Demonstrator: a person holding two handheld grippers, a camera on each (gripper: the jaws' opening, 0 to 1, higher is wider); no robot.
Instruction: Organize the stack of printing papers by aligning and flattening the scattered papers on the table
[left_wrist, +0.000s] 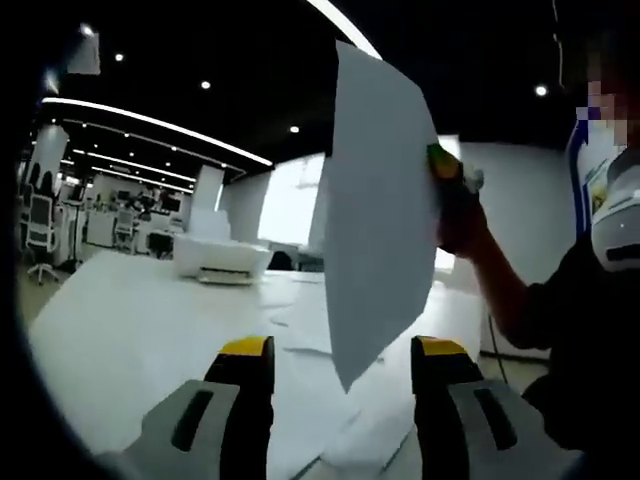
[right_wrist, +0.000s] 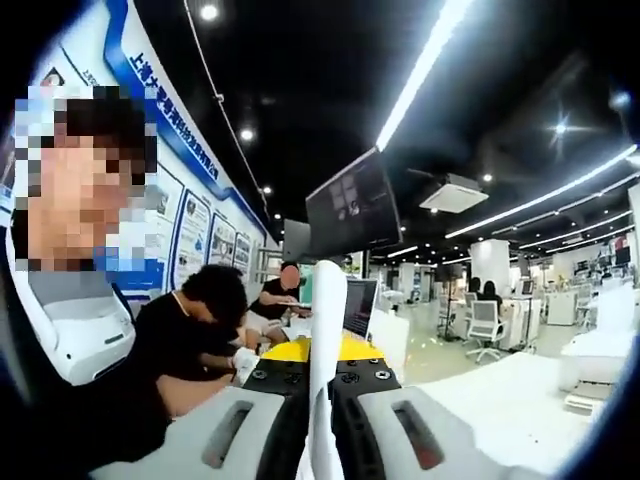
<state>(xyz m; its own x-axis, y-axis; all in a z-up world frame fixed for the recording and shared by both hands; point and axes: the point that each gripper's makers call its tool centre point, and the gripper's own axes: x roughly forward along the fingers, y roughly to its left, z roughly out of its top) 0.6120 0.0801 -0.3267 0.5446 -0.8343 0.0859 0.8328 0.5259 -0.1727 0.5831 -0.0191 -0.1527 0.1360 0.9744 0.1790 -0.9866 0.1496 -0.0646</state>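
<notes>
A white sheet of paper (left_wrist: 375, 210) hangs upright in the air above the table, held at its right edge by my right gripper (left_wrist: 445, 172) in a person's hand. In the right gripper view the same sheet (right_wrist: 326, 350) stands edge-on between the shut yellow-tipped jaws of my right gripper (right_wrist: 320, 372). My left gripper (left_wrist: 343, 362) is open below the sheet, jaws wide apart, with the paper's lower corner hanging between them and touching neither. More loose white sheets (left_wrist: 330, 320) lie scattered on the white table (left_wrist: 130, 330).
A white printer (left_wrist: 220, 258) sits at the far side of the table. A person's arm and dark sleeve (left_wrist: 560, 320) fill the right. People sit at desks (right_wrist: 225, 320) to the left, and office chairs (right_wrist: 485, 325) stand beyond the table.
</notes>
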